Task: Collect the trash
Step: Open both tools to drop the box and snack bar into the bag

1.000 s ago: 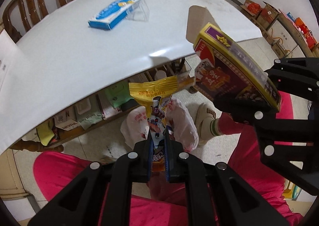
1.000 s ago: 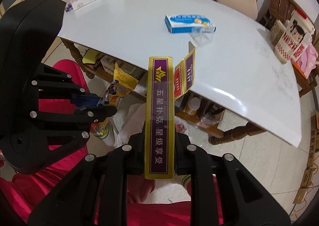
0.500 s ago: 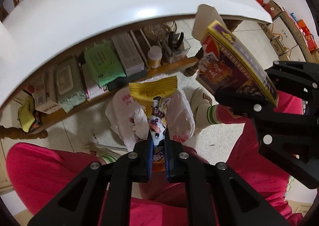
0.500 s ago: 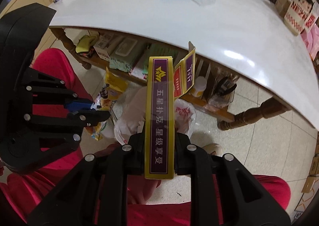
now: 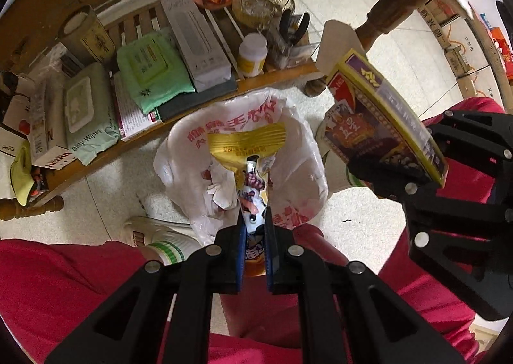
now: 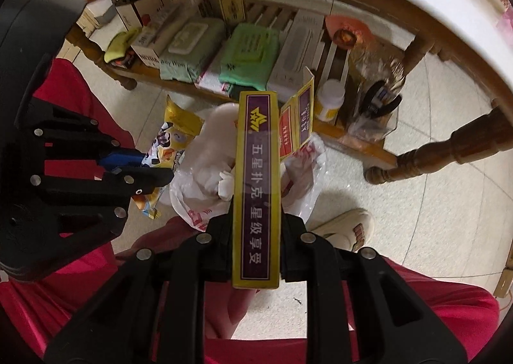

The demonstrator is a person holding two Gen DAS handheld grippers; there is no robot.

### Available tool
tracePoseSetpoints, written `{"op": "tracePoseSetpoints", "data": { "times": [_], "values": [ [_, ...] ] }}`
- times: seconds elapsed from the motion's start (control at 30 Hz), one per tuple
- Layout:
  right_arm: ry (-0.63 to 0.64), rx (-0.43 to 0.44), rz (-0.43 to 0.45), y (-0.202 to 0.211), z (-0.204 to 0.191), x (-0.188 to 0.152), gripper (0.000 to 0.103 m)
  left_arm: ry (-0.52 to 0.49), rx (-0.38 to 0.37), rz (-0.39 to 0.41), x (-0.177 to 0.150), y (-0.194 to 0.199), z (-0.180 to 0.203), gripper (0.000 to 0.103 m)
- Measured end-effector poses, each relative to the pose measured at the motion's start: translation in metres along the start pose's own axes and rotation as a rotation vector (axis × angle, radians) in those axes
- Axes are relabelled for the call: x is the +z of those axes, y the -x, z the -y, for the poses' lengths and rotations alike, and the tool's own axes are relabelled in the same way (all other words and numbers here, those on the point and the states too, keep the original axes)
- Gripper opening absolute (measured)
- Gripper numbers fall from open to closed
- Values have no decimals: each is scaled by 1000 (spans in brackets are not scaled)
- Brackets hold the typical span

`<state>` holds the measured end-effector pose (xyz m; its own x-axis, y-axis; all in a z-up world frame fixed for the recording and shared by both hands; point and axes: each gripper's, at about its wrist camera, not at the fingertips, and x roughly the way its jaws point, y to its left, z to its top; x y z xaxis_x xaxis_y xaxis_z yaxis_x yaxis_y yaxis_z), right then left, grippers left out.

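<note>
Left gripper [image 5: 253, 229] clamps wrapper [image 5: 247, 152]; right gripper [image 6: 256, 229] clamps box [image 6: 256, 190]. Both have descended below the table, above bag [image 5: 298, 152] at 12 o'clock. Release is due.

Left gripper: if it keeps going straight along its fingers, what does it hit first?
Most likely the open white plastic bag on the floor, straight ahead of the left gripper and its snack wrapper; depth is unclear.

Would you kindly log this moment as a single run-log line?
left tongs: shut on snack wrapper | right tongs: shut on card box | both above open trash bag | nothing released
</note>
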<state>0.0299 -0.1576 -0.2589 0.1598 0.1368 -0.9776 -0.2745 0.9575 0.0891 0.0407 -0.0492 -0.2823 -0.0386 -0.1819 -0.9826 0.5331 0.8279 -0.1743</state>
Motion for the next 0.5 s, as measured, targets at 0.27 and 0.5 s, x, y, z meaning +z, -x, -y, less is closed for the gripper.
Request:
{"op": "tracePoseSetpoints", "data": {
  "times": [0.27, 0.5],
  "values": [
    [-47, 32, -89, -46, 11, 1, 19, 33, -40, -89, 10, -49, -13, 10],
    [-79, 51, -180, -86, 17, 0, 19, 82, -63, -167, 18, -86, -30, 10]
  ]
}}
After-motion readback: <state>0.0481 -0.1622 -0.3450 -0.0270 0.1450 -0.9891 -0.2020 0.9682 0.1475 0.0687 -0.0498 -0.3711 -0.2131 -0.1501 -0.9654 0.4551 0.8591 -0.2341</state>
